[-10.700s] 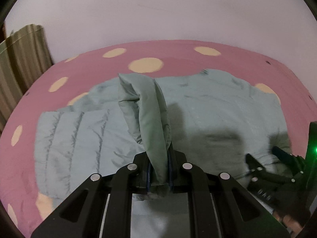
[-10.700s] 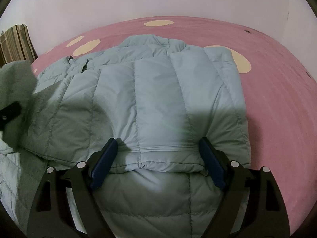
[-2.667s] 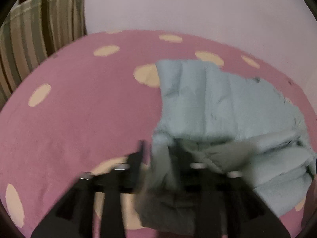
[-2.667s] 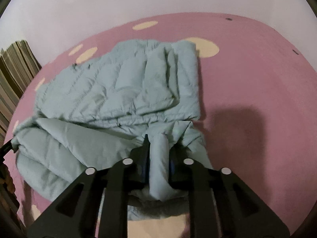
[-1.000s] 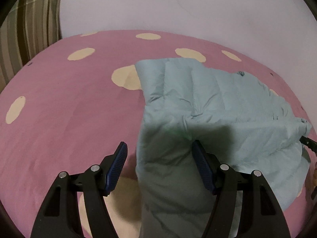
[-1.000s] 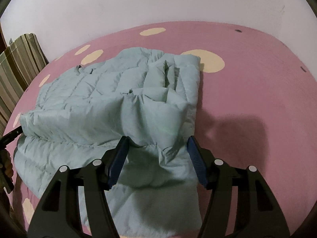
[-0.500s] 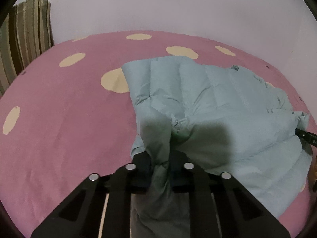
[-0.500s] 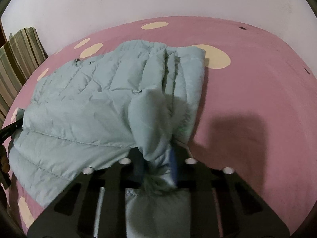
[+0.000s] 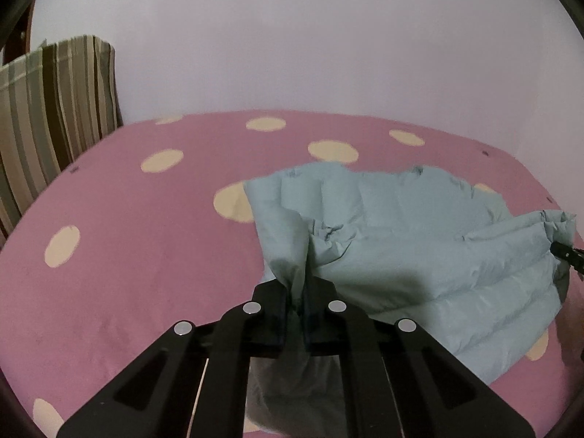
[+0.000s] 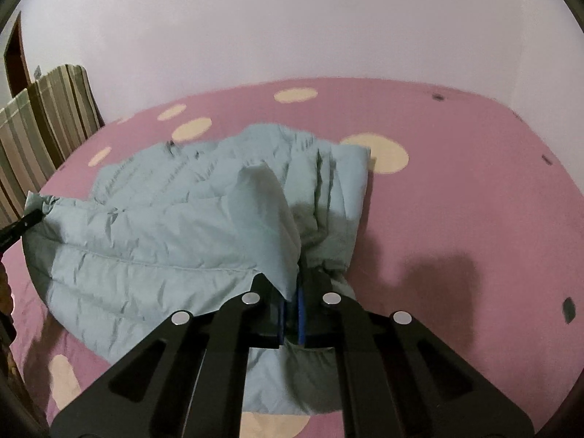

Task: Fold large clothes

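A pale green quilted jacket (image 9: pixel 419 255) lies folded on a pink bed with cream dots (image 9: pixel 127 255). My left gripper (image 9: pixel 297 292) is shut on the jacket's near left corner, and a fold of fabric stands up out of its jaws. In the right wrist view the same jacket (image 10: pixel 164 241) spreads to the left, and my right gripper (image 10: pixel 292 284) is shut on its near right corner, with a peak of cloth rising above the blue pads (image 10: pixel 300 304). The near edge hangs lifted between the two grippers. Each gripper's tip shows at the other view's edge.
A striped cushion (image 9: pixel 54 109) stands at the left against the pale wall (image 9: pixel 292 36). Bare pink sheet lies left of the jacket in the left wrist view and right of it (image 10: pixel 474 200) in the right wrist view.
Both grippers went from open around the jacket's near edge to shut on it. Both have since risen, lifting the near corners off the bed.
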`<state>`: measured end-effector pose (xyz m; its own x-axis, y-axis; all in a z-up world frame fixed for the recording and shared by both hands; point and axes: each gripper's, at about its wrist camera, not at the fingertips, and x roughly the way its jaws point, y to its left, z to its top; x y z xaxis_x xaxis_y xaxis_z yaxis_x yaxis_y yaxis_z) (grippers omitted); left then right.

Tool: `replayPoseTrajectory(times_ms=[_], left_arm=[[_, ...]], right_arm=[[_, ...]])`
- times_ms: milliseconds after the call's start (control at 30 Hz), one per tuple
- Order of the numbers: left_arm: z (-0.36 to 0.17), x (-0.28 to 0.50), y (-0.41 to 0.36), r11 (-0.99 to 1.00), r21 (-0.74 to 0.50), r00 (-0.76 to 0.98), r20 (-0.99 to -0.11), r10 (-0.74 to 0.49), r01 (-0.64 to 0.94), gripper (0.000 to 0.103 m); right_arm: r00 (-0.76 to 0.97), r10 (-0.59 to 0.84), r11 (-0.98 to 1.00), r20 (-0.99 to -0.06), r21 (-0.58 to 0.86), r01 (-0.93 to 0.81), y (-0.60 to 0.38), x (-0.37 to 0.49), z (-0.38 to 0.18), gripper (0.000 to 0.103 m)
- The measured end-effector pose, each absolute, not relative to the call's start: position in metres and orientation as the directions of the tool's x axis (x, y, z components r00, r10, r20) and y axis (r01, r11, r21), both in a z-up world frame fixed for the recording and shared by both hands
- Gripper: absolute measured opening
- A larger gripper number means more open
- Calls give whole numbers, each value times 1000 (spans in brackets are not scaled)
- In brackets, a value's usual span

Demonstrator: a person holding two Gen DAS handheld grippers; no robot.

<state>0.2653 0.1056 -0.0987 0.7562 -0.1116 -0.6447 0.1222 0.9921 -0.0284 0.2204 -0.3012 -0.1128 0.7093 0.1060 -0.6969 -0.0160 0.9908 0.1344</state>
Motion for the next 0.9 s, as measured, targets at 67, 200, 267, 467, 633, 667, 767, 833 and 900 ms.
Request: replayPoseTrajectory(times_ms=[67, 200, 267, 467, 633, 667, 767, 833, 900], left_arm=[[-87, 270, 105, 993, -27, 772, -626, -108, 117, 6], [-75, 290, 102, 996, -2, 788, -610, -76, 94, 5], [-73, 305, 100, 997, 5, 790, -610, -62, 83, 5], [-69, 371, 93, 997, 61, 784, -621, 1, 48, 4], [-73, 423, 82, 993, 118, 779, -624, 55, 25, 4], [-76, 431, 80, 992, 126, 776, -627, 62, 23, 4], [-97, 466, 73, 989, 148, 751, -654, 87, 14, 4], [-112, 480, 70, 986, 168, 734, -670, 108, 8, 4], [-131, 494, 66, 980, 198, 713, -687, 138, 1, 4]], right_arm=[[725, 104, 991, -680, 134, -17, -302, 224, -102, 4], [742, 103, 989, -662, 144, -8, -305, 244, -89, 4], [746, 99, 990, -659, 142, -6, -305, 259, -85, 4], [754, 74, 993, -652, 121, 7, -303, 317, -76, 4], [742, 63, 991, -668, 130, 33, -306, 371, -82, 4], [734, 61, 990, -676, 133, 39, -307, 382, -87, 4], [700, 59, 988, -712, 140, 59, -310, 413, -109, 4], [676, 57, 987, -735, 141, 70, -312, 426, -125, 4], [654, 50, 989, -755, 131, 75, -312, 435, -139, 4]])
